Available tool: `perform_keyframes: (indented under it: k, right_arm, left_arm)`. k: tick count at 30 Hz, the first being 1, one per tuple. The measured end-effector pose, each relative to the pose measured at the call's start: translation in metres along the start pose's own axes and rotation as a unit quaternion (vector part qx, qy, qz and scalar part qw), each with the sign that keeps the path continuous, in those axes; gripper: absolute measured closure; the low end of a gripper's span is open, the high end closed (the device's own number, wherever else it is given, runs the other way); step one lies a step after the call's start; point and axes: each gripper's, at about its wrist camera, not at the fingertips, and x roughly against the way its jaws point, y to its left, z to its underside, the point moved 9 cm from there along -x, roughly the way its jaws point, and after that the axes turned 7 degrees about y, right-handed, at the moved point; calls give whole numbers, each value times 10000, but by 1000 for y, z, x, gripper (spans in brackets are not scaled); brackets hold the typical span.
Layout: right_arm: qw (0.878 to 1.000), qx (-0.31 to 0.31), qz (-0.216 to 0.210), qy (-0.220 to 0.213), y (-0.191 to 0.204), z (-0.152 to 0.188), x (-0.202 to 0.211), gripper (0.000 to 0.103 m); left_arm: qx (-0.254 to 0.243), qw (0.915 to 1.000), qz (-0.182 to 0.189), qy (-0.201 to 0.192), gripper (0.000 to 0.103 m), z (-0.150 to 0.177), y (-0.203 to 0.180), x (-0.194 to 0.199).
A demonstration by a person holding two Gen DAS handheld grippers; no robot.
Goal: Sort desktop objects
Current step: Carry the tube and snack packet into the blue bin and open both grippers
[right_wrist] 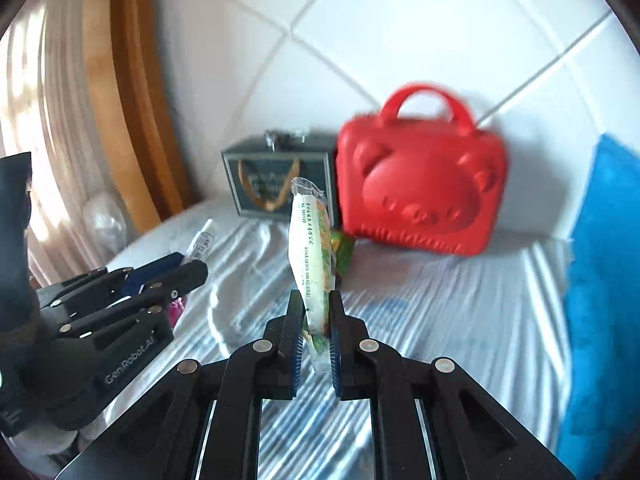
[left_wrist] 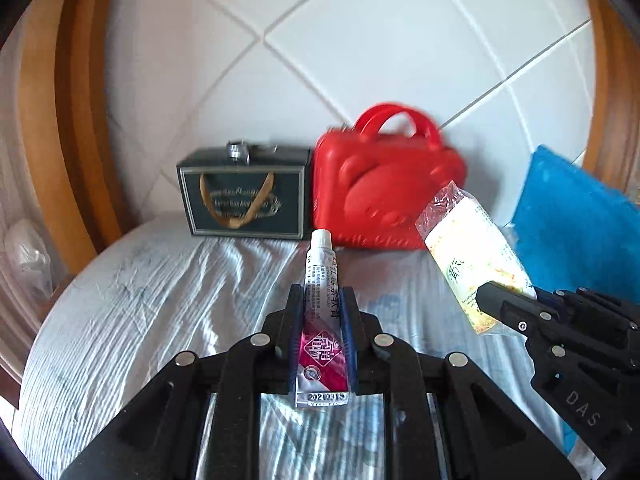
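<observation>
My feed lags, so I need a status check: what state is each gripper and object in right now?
Left gripper: shut on the white-and-magenta ointment tube, held off the bed.
Right gripper: shut on the clear-wrapped white snack packet, held upright.
Red plastic bear-face case: closed, standing against the headboard.
Dark green gift box: standing beside the case; a metal item sits on top.
Small green packet: lying on the sheet before the case.
</observation>
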Motion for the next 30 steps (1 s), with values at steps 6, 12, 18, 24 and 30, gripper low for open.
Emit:
perform_keyframes:
  k: [6,12,18,24,30]
  right_arm:
    - [9978,-127,378,-538,-10,-3,97,91]
    - [9896,-300,842,-1123,-53,1,207,91]
    - [9748,-637,1546,-1475,-141,23,293,91]
    - [9599,-1059,2219,-1343,-250,65,337,91]
    - [9554,-1290,2526,-823,-312,110,338,91]
  left_arm:
    - [-339,9971,326,-597,86,-16,-54,79]
    - [-706,9883,828,-1072,86,-29,-144,145]
    - [-1163,9759,1334,-1276,86,-33,-261,185]
    - [-1594,9675,1618,-1116,86,-12,-372,196]
    - [-1997,9638,1651,-635,86,22,-451,184]
